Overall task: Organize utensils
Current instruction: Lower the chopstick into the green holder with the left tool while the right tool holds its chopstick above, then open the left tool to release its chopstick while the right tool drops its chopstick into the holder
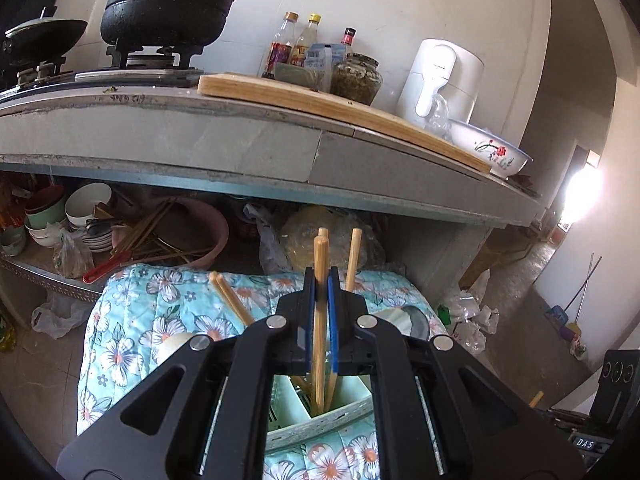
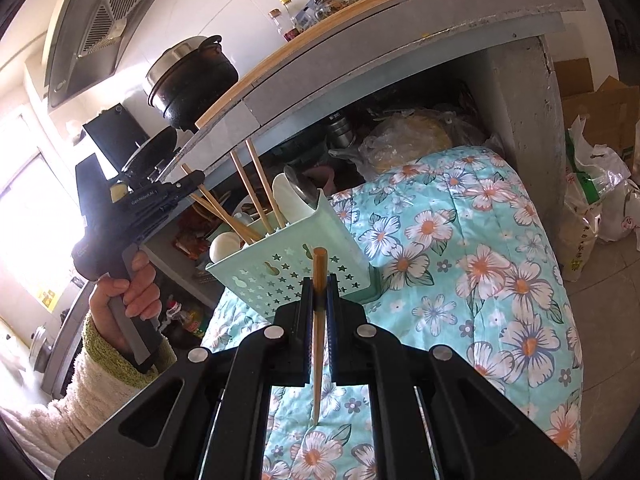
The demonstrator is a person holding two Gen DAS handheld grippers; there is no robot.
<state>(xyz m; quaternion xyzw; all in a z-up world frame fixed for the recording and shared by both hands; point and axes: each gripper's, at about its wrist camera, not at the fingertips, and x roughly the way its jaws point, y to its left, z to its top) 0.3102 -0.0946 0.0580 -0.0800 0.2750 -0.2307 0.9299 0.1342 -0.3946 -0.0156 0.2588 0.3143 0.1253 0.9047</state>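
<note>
A mint-green utensil holder [image 2: 288, 268] stands on a floral quilt [image 2: 480, 264]; it also shows in the left wrist view [image 1: 320, 412]. It holds several wooden chopsticks [image 2: 256, 188], a white spoon [image 2: 290, 200] and a metal spoon [image 2: 302, 186]. My left gripper [image 1: 321, 284] is shut on a chopstick [image 1: 320, 320] whose lower end is inside the holder. The left gripper also shows in the right wrist view [image 2: 192, 184], above the holder's left side. My right gripper [image 2: 320, 292] is shut on a single chopstick [image 2: 319, 320], held over the quilt in front of the holder.
A grey counter [image 1: 240, 136] overhangs the quilt, with a cutting board [image 1: 340, 108], black pot [image 1: 168, 4], bottles [image 1: 296, 48], jar [image 1: 356, 78], kettle [image 1: 440, 80] and floral bowl [image 1: 488, 148]. Bowls and loose chopsticks [image 1: 152, 228] fill the shelf below. Bags [image 2: 596, 184] lie on the floor.
</note>
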